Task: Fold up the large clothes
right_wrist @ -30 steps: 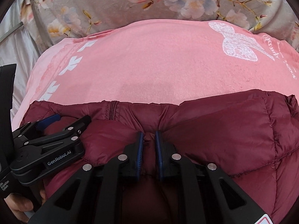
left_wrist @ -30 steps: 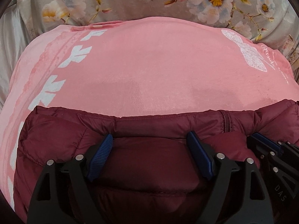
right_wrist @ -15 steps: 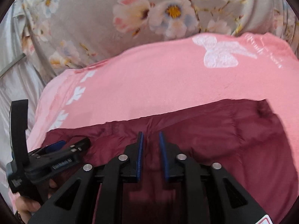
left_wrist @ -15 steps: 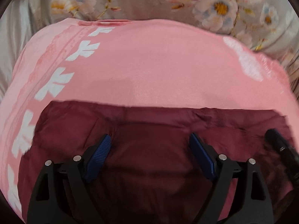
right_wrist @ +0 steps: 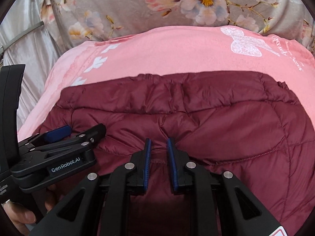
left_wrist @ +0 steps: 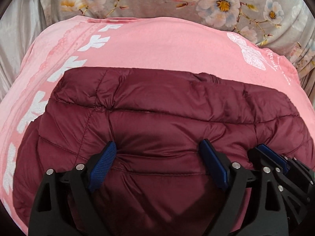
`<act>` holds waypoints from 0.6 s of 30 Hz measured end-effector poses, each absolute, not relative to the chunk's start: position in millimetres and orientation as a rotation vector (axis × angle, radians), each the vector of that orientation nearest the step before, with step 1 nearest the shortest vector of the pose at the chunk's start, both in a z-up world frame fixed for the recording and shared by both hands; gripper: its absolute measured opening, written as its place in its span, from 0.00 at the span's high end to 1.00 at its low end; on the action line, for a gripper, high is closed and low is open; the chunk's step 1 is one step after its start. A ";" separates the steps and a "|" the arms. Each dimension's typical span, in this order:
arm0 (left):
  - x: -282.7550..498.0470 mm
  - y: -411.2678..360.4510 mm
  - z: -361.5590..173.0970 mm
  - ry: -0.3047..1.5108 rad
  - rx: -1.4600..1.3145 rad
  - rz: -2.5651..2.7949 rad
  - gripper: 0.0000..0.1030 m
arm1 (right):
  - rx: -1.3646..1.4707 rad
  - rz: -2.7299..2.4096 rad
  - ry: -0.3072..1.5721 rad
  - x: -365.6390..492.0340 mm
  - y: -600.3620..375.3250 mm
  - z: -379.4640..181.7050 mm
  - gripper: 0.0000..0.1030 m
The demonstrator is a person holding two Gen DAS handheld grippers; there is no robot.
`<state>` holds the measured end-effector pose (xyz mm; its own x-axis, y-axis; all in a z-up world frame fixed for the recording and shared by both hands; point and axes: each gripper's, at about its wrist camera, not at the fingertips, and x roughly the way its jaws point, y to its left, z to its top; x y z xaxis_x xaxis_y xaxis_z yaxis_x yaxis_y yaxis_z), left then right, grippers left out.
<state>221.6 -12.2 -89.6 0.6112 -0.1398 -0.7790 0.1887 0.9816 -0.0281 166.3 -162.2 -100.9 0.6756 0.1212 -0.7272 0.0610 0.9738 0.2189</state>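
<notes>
Lying folded on pink blanket (left_wrist: pixel 157 45): maroon quilted puffer jkt (left_wrist: pixel 167 106), shiny.

The maroon jacket (left_wrist: pixel 167 118) is that thin puffer shell stuff, nylon-looking, slick with a soft sheen and stitched quilting lines all over. Under it the pink blanket (left_wrist: pixel 157 49) looks fleecy and matt, kind of velvety, with flat white printed leaves and a lacy-looking butterfly. Behind that, the floral sheet (right_wrist: pixel 128 9) is smooth woven cloth, barely any shine, while the grey fabric (right_wrist: pixel 29 45) off to the side is properly satiny and glossy. Both tools, left tool (left_wrist: pixel 159 153) and right tool (right_wrist: pixel 159 147), are matt black plastic with shiny metal rivets and blue ribbed rubbery pads (left_wrist: pixel 102 163).
</notes>
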 end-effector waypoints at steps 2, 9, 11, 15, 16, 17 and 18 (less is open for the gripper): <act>221.5 -14.5 -93.1 0.881 0.075 -0.183 0.15 | 0.228 0.031 0.828 166.2 -161.9 -103.8 0.82; 220.9 -17.6 -97.1 0.863 0.095 -0.172 0.14 | 0.207 0.022 0.830 169.1 -160.0 -108.2 0.82; 220.3 -18.2 -97.3 0.860 0.099 -0.169 0.14 | 0.208 0.023 0.831 169.2 -160.2 -108.6 0.82; 219.3 -18.9 -97.8 0.855 0.103 -0.166 0.14 | 0.208 0.023 0.830 169.1 -160.3 -108.0 0.82; 219.3 -18.9 -97.9 0.854 0.104 -0.165 0.14 | 0.208 0.023 0.830 169.0 -160.5 -108.3 0.82; 217.7 -20.5 -97.9 0.854 0.104 -0.162 0.14 | 0.208 0.024 0.830 169.0 -160.7 -108.3 0.82; 217.5 -20.8 -97.9 0.853 0.105 -0.161 0.14 | 0.208 0.023 0.830 169.0 -160.5 -108.1 0.82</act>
<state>217.5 -20.8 -97.9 0.6465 -0.0993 -0.7564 0.1830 0.9827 0.0274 169.0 -160.5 -108.1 0.6755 0.1021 -0.7303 0.0607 0.9793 0.1930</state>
